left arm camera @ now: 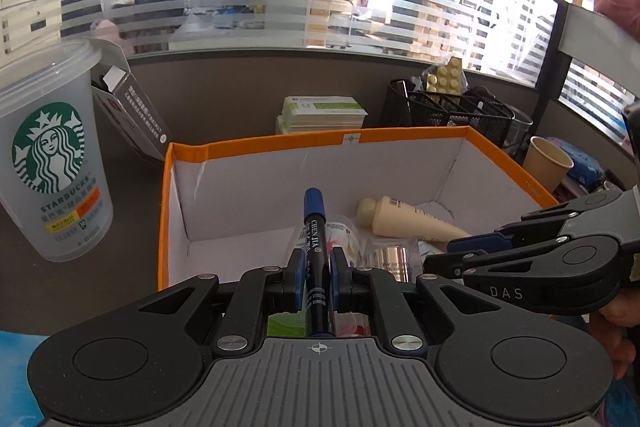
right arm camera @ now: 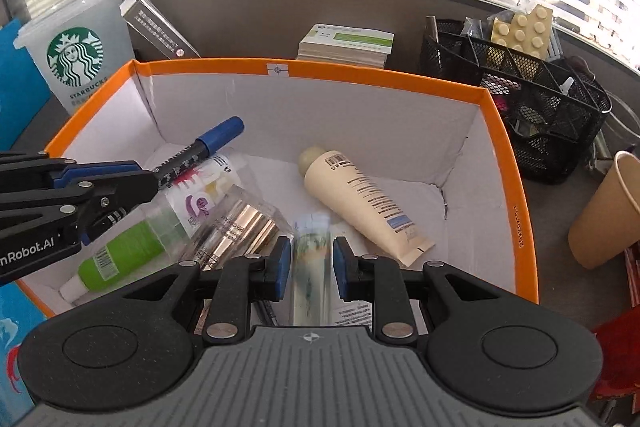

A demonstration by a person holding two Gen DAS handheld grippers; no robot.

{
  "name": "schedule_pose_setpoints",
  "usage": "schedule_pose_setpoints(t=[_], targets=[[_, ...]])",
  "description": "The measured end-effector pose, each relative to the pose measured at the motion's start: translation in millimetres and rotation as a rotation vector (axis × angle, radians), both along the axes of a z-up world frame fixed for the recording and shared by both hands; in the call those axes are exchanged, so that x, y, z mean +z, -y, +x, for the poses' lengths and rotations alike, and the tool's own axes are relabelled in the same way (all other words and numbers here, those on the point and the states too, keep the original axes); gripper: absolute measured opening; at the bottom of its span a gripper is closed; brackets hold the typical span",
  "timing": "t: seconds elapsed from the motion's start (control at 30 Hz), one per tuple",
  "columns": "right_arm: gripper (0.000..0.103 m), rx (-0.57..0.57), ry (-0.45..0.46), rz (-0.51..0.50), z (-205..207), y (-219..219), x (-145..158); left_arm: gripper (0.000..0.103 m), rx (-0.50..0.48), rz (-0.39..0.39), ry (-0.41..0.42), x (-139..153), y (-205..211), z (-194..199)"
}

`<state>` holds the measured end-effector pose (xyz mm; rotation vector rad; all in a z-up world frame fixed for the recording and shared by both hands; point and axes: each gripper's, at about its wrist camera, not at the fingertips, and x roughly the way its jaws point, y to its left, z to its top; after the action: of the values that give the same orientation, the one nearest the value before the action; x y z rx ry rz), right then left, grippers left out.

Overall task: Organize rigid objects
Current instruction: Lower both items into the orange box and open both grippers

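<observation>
Currently I am at the deposit step: both claws are loaded and positioned over the orange-rimmed box (right arm camera: 504, 147) that stands on the table (left arm camera: 132, 195).

Left claw (left arm camera: 314, 269): nearly closed, its blue pads clamped on the barrel of the blue-capped marker (left arm camera: 316, 227). In the right wrist view the marker projects forward of the claw, cap leading, above the left half of the box interior and clear of the contents.

Right claw (right arm camera: 308, 263): closed to a narrow gap on a slim, clear tube-like item (right arm camera: 312, 267). The item is blurred, so I cannot identify it further. It points down into the box, near the front wall.

Box contents already in place: a cream lotion tube (right arm camera: 360, 195) lying diagonally at centre right, a clear-cased metallic bottle (right arm camera: 244, 227), a green bottle (right arm camera: 120, 255) at the front left, and a printed clear container (right arm camera: 200, 195) between them.

Judgement: the sorting is partly complete; the two held items remain to be placed.

Next move requirements:
1. Lower each claw until its item is close above the box floor or the existing contents.
2. Choose open floor: the back left area for the marker appears free.
3. Open the pads fully before withdrawing, so that neither item drags out.
4. Keep the two claws apart; they stand close together over the box.
</observation>
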<state>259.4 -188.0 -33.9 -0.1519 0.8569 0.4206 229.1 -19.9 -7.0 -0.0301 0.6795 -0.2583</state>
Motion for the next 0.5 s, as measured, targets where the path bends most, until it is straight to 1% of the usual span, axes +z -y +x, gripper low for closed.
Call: schedule_pose_setpoints(t=[0.03,0.07,0.13,0.27,0.37,0.5], targets=[[0.023,0.000,0.002,-0.008,-0.5,-1.0,0.4,0.012,0.001,0.001,-0.006,-0.7,0.2,0.8],[0.030,-0.002,0.003,-0.013,-0.6,-1.6,0.5,0.012,0.004,0.001,-0.011,-1.9,0.2,1.3],[0.037,0.001,0.012,-0.018,-1.5,-2.8,1.8,0.012,0.011,0.009,-0.013,-4.0,0.8,2.3],[0.037,0.002,0.010,-0.028,-2.6,-4.7,1.1,0.016,0.020,0.006,-0.021,-4.1,1.2,2.2],[0.037,0.001,0.009,-0.029,-3.8,-5.5,0.6,0.016,0.030,0.003,-0.025,-4.1,0.2,0.8],[0.037,-0.001,0.005,-0.037,-4.2,-7.1,-0.8,0.017,0.035,0.018,-0.027,-4.4,1.5,-1.3]])
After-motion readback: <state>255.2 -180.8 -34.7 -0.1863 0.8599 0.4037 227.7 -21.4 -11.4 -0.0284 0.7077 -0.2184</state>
